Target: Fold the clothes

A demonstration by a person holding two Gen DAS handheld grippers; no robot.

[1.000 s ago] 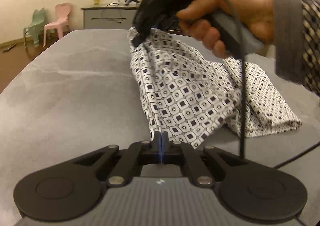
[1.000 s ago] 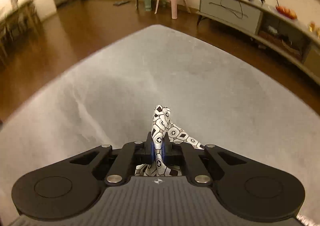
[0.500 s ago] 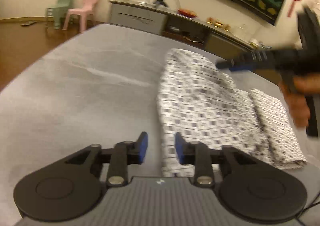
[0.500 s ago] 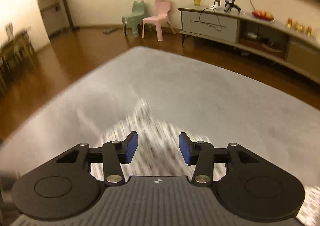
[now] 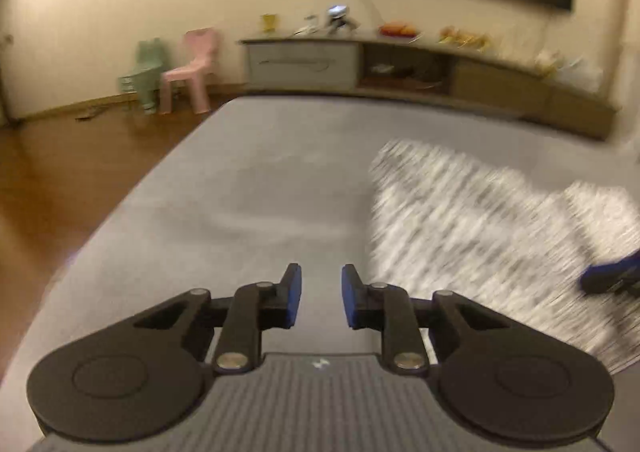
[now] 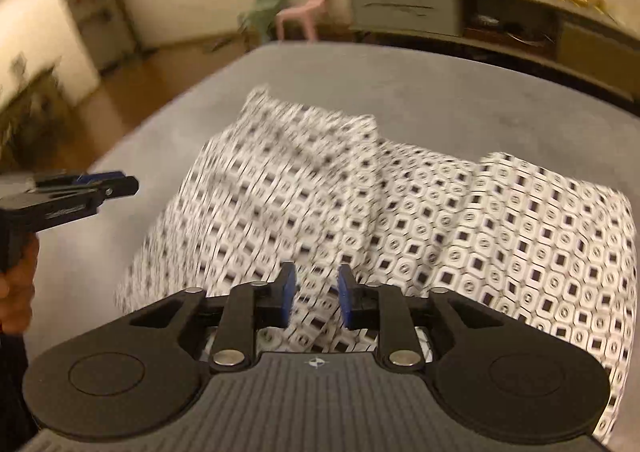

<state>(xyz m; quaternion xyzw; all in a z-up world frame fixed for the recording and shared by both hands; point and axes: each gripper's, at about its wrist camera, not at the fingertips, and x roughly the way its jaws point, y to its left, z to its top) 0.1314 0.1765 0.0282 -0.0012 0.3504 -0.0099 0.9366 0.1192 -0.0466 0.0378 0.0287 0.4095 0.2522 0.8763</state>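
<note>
A white garment with a dark square print (image 6: 460, 220) lies folded in layers on the grey table (image 6: 440, 84). My right gripper (image 6: 314, 290) hovers over its near edge. Its jaws are apart and closing, with cloth beneath them but none pressed between the pads. My left gripper (image 5: 320, 292) is over bare table (image 5: 240, 192) left of the garment (image 5: 480, 220), which is blurred there. Its jaws are also closing, with nothing between them. The left gripper (image 6: 120, 182) also shows side-on in the right wrist view. A blue tip of the right gripper (image 5: 612, 274) shows over the cloth.
A hand (image 6: 16, 284) holds the left gripper at the frame's edge. Beyond the table's far edge are wooden floor (image 5: 60, 180), a pink chair (image 5: 192, 68), a green chair (image 5: 144, 72) and a long sideboard (image 5: 400, 64) along the wall.
Both grippers let go of the garment and opened. The lifted cloth dropped into a flat fold. The left gripper drew off to the left; the right pulled back over the near edge.
</note>
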